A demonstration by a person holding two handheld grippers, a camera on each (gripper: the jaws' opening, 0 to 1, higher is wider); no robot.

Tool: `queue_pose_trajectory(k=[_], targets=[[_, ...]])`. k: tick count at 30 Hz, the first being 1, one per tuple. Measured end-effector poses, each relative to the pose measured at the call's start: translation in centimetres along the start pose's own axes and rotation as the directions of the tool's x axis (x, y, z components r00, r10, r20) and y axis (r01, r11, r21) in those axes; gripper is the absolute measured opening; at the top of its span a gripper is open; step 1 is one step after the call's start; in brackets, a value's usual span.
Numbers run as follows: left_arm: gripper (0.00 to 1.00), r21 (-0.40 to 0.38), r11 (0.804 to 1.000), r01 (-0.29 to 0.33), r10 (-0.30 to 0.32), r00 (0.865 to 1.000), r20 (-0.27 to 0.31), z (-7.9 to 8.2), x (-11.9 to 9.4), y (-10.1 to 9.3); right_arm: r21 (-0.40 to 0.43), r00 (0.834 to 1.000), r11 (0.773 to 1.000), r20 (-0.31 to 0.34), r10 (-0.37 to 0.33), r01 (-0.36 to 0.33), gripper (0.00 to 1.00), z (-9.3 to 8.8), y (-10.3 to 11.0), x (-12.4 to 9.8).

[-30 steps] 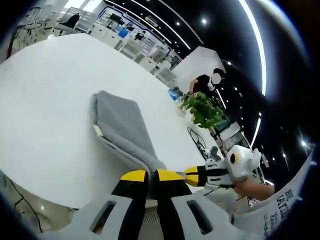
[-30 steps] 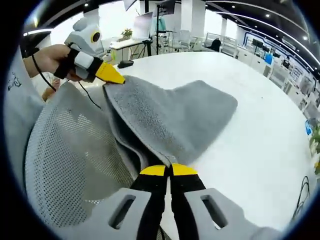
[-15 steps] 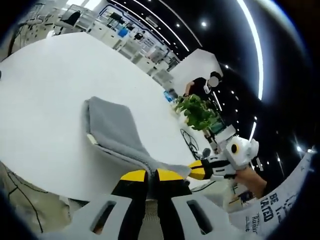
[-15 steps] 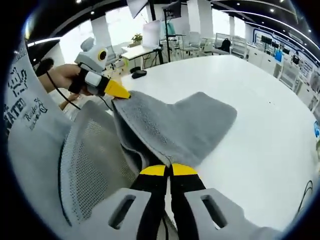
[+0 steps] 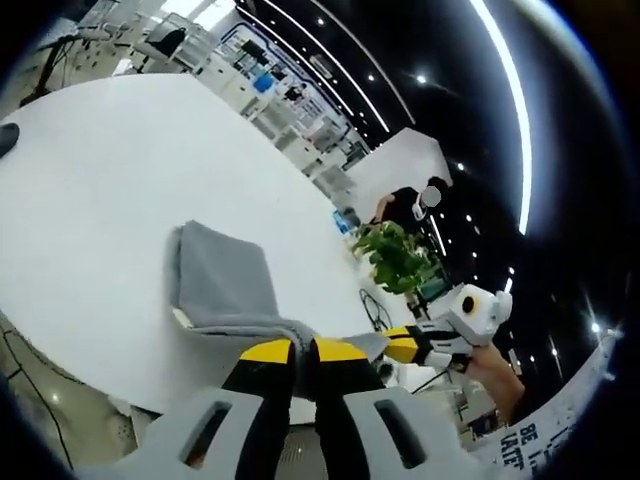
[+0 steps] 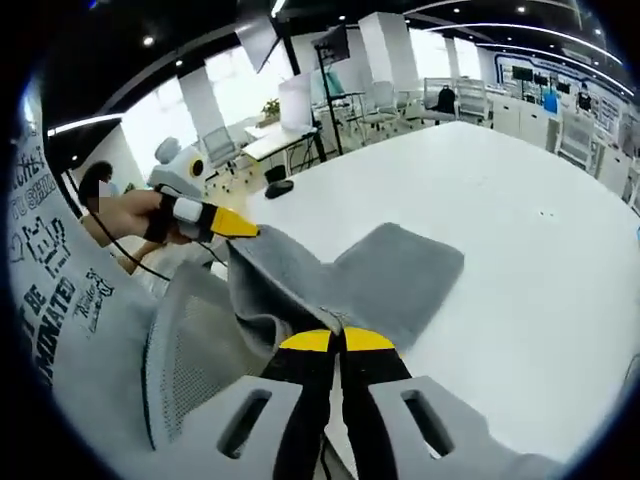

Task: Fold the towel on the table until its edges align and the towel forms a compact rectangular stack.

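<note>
White table (image 5: 90, 190), open office behind. Towel (image 6: 390, 275) near edge raised higher, pinched by left gripper (image 5: 303, 351) and right gripper (image 6: 335, 341); fold beginning.

Left gripper (image 5: 292, 349): yellow-tipped jaws pressed together, clamped on the near edge of the towel (image 5: 220, 280). Right gripper (image 6: 334, 340): jaws likewise closed, pinching the towel edge. In the right gripper view the left gripper sits at upper left, held in a hand (image 6: 135, 215). In the left gripper view the right gripper enters at lower right, gripped by the other hand (image 5: 490, 367).
</note>
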State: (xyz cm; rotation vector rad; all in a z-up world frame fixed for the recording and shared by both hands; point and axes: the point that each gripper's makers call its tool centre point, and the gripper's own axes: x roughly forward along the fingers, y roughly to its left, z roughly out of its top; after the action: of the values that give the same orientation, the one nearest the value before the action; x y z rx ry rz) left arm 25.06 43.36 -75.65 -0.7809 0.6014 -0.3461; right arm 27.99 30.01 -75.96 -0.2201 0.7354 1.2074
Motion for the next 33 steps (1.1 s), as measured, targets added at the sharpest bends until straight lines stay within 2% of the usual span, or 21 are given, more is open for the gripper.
queue_pose_trajectory(k=[9, 22, 29, 33], targets=[[0.07, -0.023, 0.998, -0.056, 0.058, 0.995, 0.084, 2.3, 2.1, 1.3, 0.004, 0.999, 1.0, 0.033, -0.025, 0.025, 0.0, 2.1, -3.0, 1.7], [0.08, -0.059, 0.992, -0.108, 0.116, 0.983, 0.145, 5.0, 5.4, 3.9, 0.056, 0.996, 0.996, 0.061, -0.068, 0.065, 0.0, 3.6, -7.9, 4.8], [0.08, -0.068, 0.985, -0.16, 0.17, 0.969, 0.179, 5.9, 7.4, 6.3, 0.089, 0.994, 0.992, 0.061, -0.094, 0.088, 0.0, 3.9, -10.0, 7.0], [0.09, -0.062, 0.98, -0.187, 0.196, 0.962, 0.192, 6.5, 8.7, 8.1, 0.105, 0.993, 0.989, 0.046, -0.112, 0.106, 0.0, 3.6, -11.5, 8.6]])
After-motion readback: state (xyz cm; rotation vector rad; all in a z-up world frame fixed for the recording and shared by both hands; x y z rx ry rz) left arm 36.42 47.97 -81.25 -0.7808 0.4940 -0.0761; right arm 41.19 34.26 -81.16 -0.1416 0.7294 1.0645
